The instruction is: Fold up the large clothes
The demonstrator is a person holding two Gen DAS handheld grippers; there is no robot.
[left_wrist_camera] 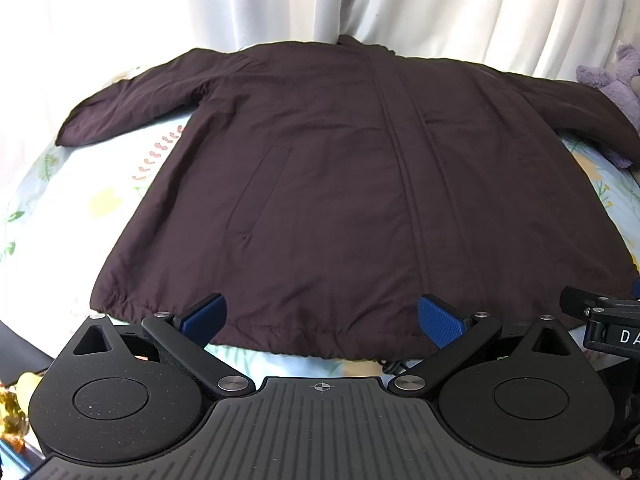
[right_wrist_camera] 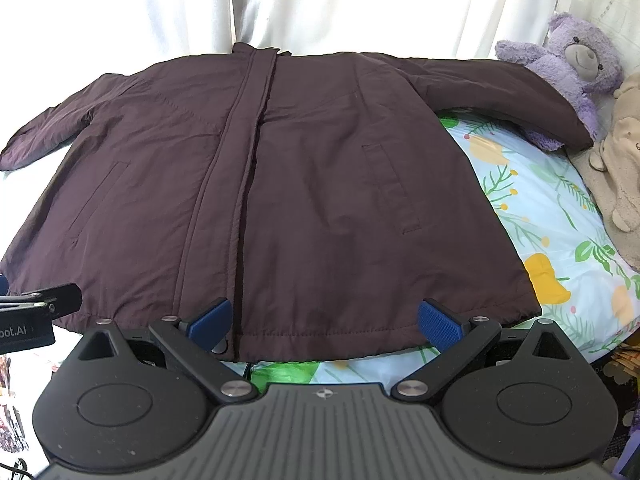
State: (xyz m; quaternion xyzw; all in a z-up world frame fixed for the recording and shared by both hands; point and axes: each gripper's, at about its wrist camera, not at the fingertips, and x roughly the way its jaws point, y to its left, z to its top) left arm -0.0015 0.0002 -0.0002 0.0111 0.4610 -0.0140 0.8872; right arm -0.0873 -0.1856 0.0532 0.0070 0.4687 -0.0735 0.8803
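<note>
While the dark maroon jacket (left_wrist_camera: 340, 184) lies spread flat and front-up on the floral bedsheet (left_wrist_camera: 44, 184), both grippers hang at its bottom hem with nothing between their fingers. The left gripper (left_wrist_camera: 322, 320) has its jaws spread wide, the blue pads (left_wrist_camera: 440, 322) empty; the hem runs straight across the gap between them, and the closed front placket rises from just inside the right-hand pad toward the collar at the far edge. Beyond the left-hand pad a slanted pocket opening shows, and farther off the sleeve (left_wrist_camera: 132, 108) reaches out to the side, resting on the sheet.

The right gripper (right_wrist_camera: 324, 322) is likewise spread wide and holds nothing. Its left-hand pad (right_wrist_camera: 210, 320) sits at the foot of the placket (whether it touches the cloth cannot be told), and the hem corner lies just outside the right-hand pad. A welt pocket (right_wrist_camera: 390, 188) lies ahead of the gap. The far sleeve (right_wrist_camera: 512, 100) stretches away past the right-hand pad to a purple plush bear (right_wrist_camera: 576, 64), its cuff resting against the toy; a beige plush (right_wrist_camera: 620, 168) sits beside the bear. White curtains (right_wrist_camera: 320, 4) hang behind the collar.
</note>
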